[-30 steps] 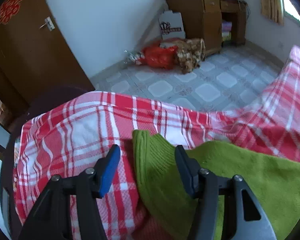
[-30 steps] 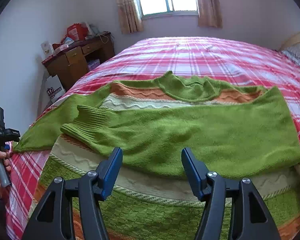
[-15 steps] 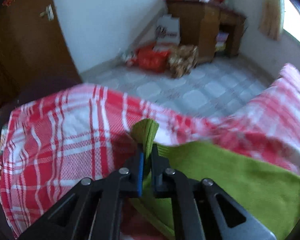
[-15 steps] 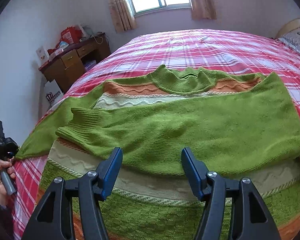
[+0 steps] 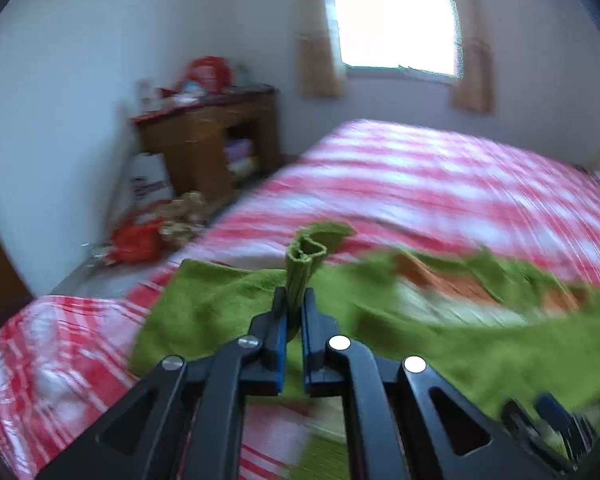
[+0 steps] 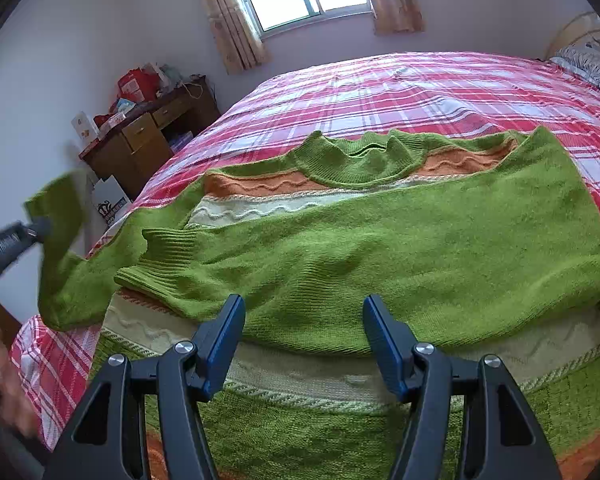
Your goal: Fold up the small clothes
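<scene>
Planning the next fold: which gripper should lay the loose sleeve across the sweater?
Left. The left gripper is already shut on the sleeve cuff, lifted off the bed; the right gripper hangs open over the sweater.

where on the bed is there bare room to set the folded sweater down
Free: plaid sheet beyond the sweater collar, up to the pillow. Also a small patch at the near left corner. Crowded: the near half, covered by the sweater.

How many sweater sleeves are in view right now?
2. One sleeve lies folded across the sweater's chest; the other sleeve hangs raised at the bed's left edge, cuff clamped in the left gripper.
</scene>
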